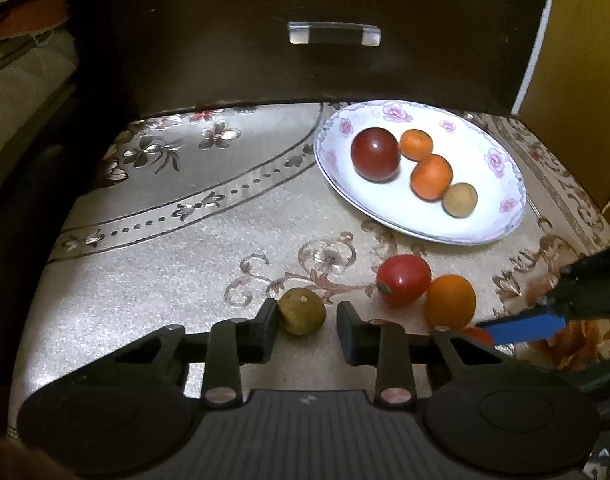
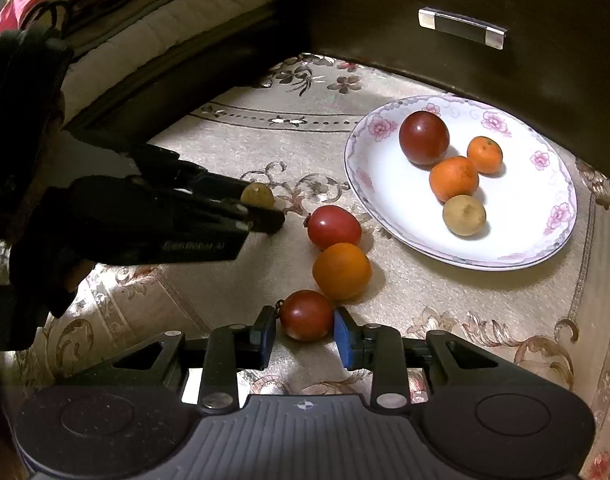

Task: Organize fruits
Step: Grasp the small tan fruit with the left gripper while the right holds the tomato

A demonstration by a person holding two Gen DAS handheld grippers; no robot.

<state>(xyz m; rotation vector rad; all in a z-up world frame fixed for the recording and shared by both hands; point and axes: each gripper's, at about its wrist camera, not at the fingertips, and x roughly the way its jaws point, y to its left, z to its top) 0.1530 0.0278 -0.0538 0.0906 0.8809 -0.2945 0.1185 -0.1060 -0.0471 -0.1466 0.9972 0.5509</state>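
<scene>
A flowered white plate [image 1: 485,184] [image 2: 385,200] holds a dark red tomato [image 1: 375,154], two oranges [image 1: 431,176] and a brown fruit [image 1: 460,199]. My left gripper [image 1: 307,330] [image 2: 260,203] is open around a brown-green fruit [image 1: 303,312] [image 2: 257,195] lying on the cloth. The fruit touches the left finger, with a gap at the right one. My right gripper [image 2: 304,338] is open, its blue pads close on both sides of a dark red tomato [image 2: 307,315] [image 1: 479,336] resting on the cloth. Beyond it lie an orange [image 2: 342,271] [image 1: 451,301] and a red tomato [image 2: 334,227] [image 1: 403,279].
A dark cabinet drawer with a clear handle [image 1: 334,34] [image 2: 461,28] rises behind the plate. Bedding [image 2: 165,20] lies at the far left, past the table edge. A yellow box [image 1: 577,60] stands at the right. The floral cloth [image 1: 185,264] is bare to the left of the fruits.
</scene>
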